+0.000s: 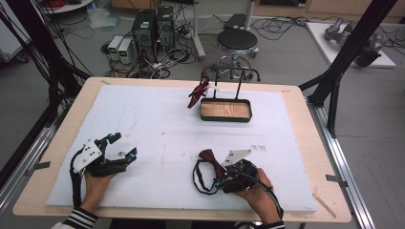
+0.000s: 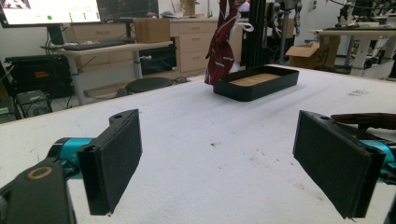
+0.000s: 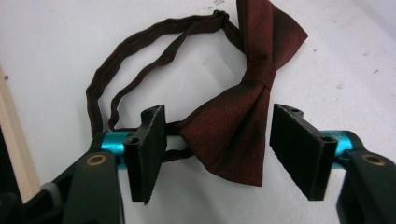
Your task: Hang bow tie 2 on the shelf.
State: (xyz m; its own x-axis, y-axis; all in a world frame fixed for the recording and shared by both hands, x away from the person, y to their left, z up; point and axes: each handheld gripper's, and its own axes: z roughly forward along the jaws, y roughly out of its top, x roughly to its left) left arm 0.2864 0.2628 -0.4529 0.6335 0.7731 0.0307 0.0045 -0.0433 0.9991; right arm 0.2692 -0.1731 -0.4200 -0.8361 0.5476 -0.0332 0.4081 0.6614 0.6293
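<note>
Between the spread pads of my right gripper (image 3: 217, 154), on the white foam surface (image 3: 56, 42), lies the dark red satin bow tie (image 3: 233, 130) with its elastic strap, light, limp and slippery, best pinched at its 1 firm centre knot.

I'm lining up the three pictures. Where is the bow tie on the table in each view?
High view: the bow tie lies bottom centre, just left of the right tool.
Left gripper view: a dark red sliver of it at the right edge, above the right pad.
Right gripper view: centre, one wing between the open pads, strap looping upper left.
Shared landmark: the white board under it.
</note>
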